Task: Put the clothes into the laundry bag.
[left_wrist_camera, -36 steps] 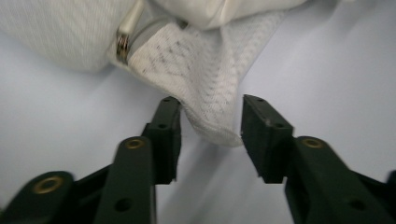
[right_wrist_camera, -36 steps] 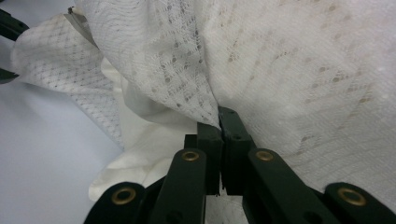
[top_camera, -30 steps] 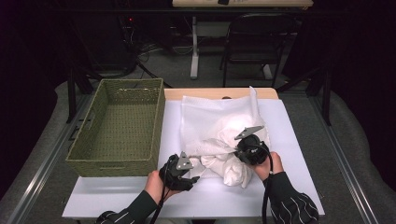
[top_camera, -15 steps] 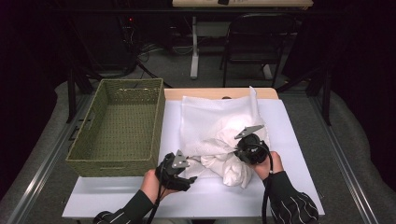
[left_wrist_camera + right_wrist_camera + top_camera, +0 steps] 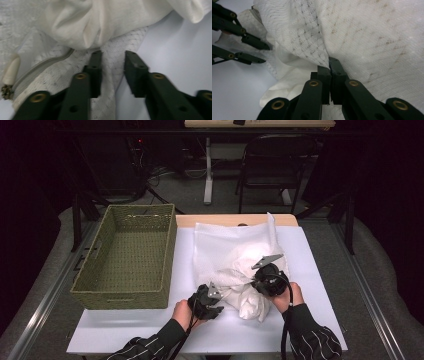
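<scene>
A white mesh zipper bag lies spread on the table, with a white cloth bunched at its near end. My left gripper is low at the bag's near-left corner. In the left gripper view its jaws have just been closing and straddle a strip of mesh beside the zipper, with a gap still showing. The cloth lies just beyond. My right gripper is shut on a pinch of mesh, lifting it over the cloth. The left gripper shows farther off.
An olive woven basket stands empty on the left of the white table top. A wooden edge shows behind the bag. A black chair and desk legs stand beyond the table.
My left gripper has moved right and down onto the bag's near corner, and its jaws stand narrower than before. The right gripper and the pinched mesh have stayed put.
</scene>
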`<control>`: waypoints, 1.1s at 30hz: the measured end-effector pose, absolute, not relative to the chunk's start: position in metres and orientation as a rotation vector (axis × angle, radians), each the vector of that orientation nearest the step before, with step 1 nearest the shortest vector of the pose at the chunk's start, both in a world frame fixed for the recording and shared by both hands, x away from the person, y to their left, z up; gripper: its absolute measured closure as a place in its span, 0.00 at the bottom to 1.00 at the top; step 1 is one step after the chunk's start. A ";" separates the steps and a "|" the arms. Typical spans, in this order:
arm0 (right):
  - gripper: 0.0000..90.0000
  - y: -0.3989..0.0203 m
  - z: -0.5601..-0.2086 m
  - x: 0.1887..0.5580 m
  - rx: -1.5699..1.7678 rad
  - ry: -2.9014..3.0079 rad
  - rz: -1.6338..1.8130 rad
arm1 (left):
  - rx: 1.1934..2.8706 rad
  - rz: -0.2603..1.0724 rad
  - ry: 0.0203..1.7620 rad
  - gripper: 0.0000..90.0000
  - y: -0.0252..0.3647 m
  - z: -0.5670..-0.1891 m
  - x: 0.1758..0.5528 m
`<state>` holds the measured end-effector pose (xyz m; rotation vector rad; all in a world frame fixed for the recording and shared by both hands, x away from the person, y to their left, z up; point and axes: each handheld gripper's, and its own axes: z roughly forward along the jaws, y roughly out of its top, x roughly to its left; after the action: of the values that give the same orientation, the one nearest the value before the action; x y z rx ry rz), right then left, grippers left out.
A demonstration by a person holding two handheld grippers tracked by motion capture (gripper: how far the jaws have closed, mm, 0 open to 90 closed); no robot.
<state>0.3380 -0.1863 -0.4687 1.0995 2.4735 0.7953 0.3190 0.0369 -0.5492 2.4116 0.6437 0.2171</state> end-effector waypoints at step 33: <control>0.98 -0.188 -0.467 0.337 1.094 2.442 0.773 | 2.432 0.160 0.507 0.73 0.023 -0.549 0.305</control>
<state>0.3368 -0.1884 -0.4666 1.0935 2.4422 0.7731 0.3054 0.0232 -0.5494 2.4315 0.5074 0.1603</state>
